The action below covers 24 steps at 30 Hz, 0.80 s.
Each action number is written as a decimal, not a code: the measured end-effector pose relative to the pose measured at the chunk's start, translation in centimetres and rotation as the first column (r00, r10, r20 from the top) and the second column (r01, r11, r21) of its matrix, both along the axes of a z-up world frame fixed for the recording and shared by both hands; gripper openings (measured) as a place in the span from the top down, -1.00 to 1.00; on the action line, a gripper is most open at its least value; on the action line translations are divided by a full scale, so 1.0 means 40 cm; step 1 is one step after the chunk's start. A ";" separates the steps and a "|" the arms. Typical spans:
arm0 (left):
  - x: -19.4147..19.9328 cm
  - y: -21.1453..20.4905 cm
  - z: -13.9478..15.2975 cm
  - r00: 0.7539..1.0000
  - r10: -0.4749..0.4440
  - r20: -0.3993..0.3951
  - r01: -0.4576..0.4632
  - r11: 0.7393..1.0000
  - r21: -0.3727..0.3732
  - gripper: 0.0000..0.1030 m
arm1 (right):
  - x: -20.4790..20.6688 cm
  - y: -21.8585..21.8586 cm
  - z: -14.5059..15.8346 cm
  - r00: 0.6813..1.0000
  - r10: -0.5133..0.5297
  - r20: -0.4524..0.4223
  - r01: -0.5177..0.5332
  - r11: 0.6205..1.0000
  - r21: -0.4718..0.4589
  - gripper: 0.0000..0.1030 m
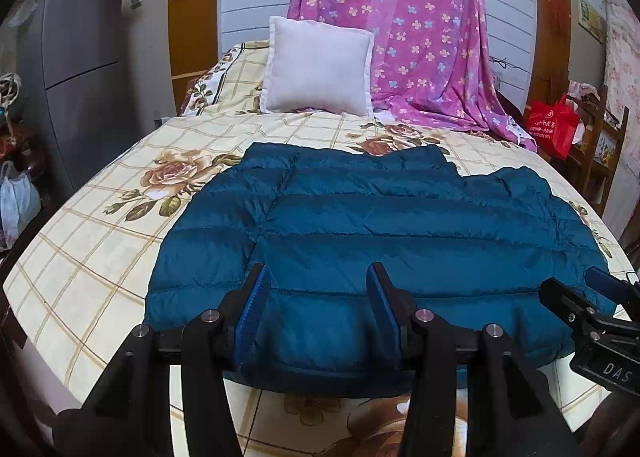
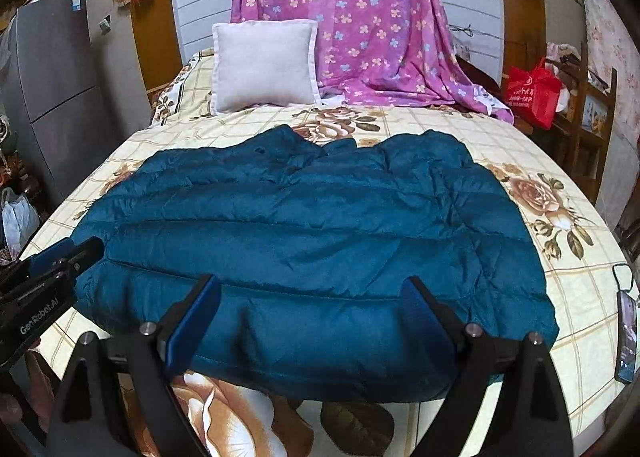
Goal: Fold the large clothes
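Note:
A teal quilted puffer jacket (image 1: 360,233) lies spread flat on the bed, hem toward me, collar at the far side; it also shows in the right wrist view (image 2: 312,241). My left gripper (image 1: 318,281) is open, its blue-padded fingers above the hem at the jacket's left part, holding nothing. My right gripper (image 2: 312,289) is open wide above the hem at the jacket's right part, empty. Each gripper appears at the edge of the other's view: the right gripper in the left wrist view (image 1: 592,297), the left gripper in the right wrist view (image 2: 60,257).
The bed has a cream checked sheet with roses (image 1: 100,241). A white cushion (image 1: 320,65) and a purple flowered cloth (image 1: 404,29) stand at the head. A phone (image 2: 626,337) lies at the bed's right edge. A grey fridge (image 1: 80,57) stands left, a red bag (image 1: 552,129) right.

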<state>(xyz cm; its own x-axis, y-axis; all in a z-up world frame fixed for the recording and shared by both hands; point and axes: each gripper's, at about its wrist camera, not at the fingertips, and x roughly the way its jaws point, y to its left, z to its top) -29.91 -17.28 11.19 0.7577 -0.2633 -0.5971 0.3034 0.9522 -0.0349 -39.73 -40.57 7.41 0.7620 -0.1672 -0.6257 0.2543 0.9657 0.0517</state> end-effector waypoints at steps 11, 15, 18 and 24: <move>-0.002 -0.002 0.003 1.000 0.009 0.000 -0.009 1.000 0.004 0.30 | -0.002 -0.003 0.000 1.000 -0.012 0.008 0.012 1.000 0.010 -0.81; -0.004 -0.002 0.004 1.000 0.006 0.005 -0.006 1.000 0.005 0.30 | -0.002 -0.009 -0.004 1.000 -0.016 0.002 0.016 1.000 0.025 -0.81; -0.009 -0.003 0.006 1.000 0.003 0.020 -0.003 1.000 0.013 0.30 | -0.003 -0.010 -0.007 1.000 -0.017 0.001 0.017 0.999 0.029 -0.81; -0.015 -0.004 0.009 1.000 -0.003 0.024 0.003 1.000 0.012 0.31 | 0.000 -0.009 -0.008 1.000 -0.013 -0.002 0.013 0.999 0.034 -0.81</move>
<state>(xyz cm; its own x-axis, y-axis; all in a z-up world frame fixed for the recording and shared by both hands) -30.51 -17.46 11.54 0.7711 -0.2584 -0.5819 0.3068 0.9516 -0.0161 -39.74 -40.94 7.08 0.7586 -0.1559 -0.6327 0.2673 0.9599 0.0840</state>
